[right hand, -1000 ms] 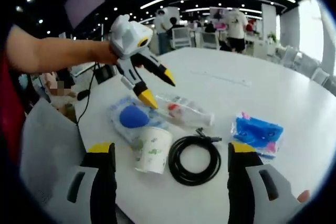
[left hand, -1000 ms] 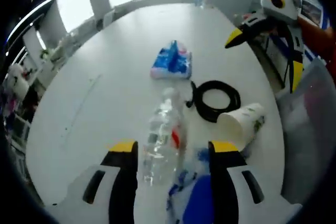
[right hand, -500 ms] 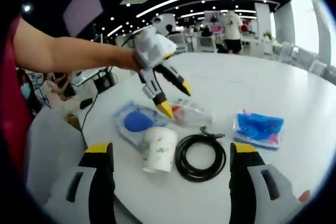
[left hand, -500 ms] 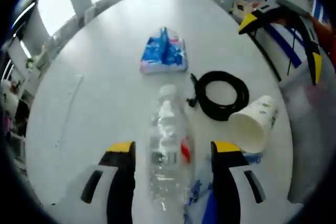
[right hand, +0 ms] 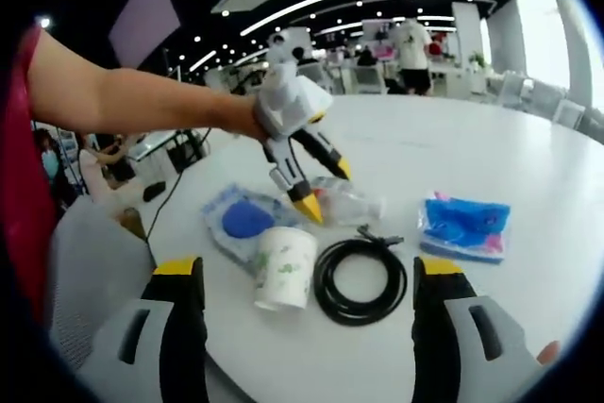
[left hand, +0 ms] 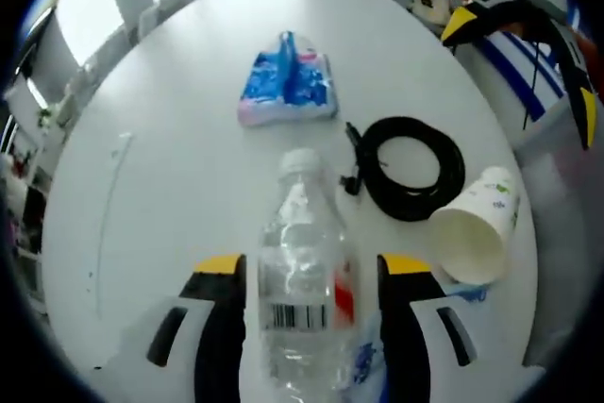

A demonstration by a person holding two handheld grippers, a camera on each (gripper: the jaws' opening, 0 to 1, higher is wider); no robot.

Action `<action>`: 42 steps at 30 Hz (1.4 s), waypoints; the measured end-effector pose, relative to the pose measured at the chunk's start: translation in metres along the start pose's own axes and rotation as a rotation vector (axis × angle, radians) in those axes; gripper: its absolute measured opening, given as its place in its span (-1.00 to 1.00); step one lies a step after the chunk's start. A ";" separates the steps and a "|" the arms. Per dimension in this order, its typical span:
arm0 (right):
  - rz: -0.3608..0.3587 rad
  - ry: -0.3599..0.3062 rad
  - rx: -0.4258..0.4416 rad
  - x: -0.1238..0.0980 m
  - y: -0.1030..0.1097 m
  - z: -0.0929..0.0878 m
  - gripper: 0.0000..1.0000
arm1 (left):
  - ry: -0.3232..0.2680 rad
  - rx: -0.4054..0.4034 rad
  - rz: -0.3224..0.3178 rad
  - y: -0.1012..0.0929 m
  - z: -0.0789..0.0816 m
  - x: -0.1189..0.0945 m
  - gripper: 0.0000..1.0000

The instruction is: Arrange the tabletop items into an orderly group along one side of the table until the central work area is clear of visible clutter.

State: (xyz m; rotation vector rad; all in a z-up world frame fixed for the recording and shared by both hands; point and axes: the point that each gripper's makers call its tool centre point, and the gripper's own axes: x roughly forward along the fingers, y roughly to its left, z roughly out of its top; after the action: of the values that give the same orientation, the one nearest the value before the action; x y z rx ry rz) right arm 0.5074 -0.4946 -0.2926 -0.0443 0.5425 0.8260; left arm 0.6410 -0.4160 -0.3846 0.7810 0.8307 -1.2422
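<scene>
The table (left hand: pixel 179 139) was white. The bottle (left hand: pixel 300 271) was clear with a red label. The cable (left hand: pixel 412 167) was black. The cup (left hand: pixel 479 233) was white with green spots. The packet (left hand: pixel 285 93) was blue and pink.

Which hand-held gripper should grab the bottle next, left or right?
Left. The left hand-held gripper already has its open jaws on either side of the lying water bottle. The right hand-held gripper is open, held back at the table edge nearer the paper cup.

White left tongs (right hand: pixel 316 191) with yellow-tipped black jaws; right tongs (right hand: pixel 302 280) alike, with black slots. Red sleeve (right hand: pixel 24 186) at frame left.
</scene>
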 end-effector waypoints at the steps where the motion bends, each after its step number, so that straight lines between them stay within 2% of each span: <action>1: 0.001 0.001 0.000 0.000 0.000 0.000 0.80 | 0.003 0.003 -0.001 0.000 0.000 0.001 0.04; 13: 0.002 -0.003 0.011 -0.002 0.003 -0.002 0.77 | 0.039 0.024 -0.005 -0.001 -0.004 0.012 0.02; 25: -0.002 -0.009 0.007 -0.002 0.002 0.001 0.77 | 0.048 0.039 -0.015 0.002 -0.004 0.014 -0.16; 31: 0.000 -0.011 0.006 -0.001 0.003 0.003 0.77 | 0.042 0.037 -0.012 0.002 -0.004 0.013 -0.19; 42: 0.002 -0.005 0.002 0.001 0.002 0.005 0.76 | -0.020 0.009 0.003 0.008 -0.001 0.005 -0.26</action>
State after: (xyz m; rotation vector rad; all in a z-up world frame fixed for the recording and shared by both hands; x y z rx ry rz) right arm 0.5086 -0.4913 -0.2885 -0.0400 0.5382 0.8268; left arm 0.6490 -0.4166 -0.3888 0.7756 0.8077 -1.2505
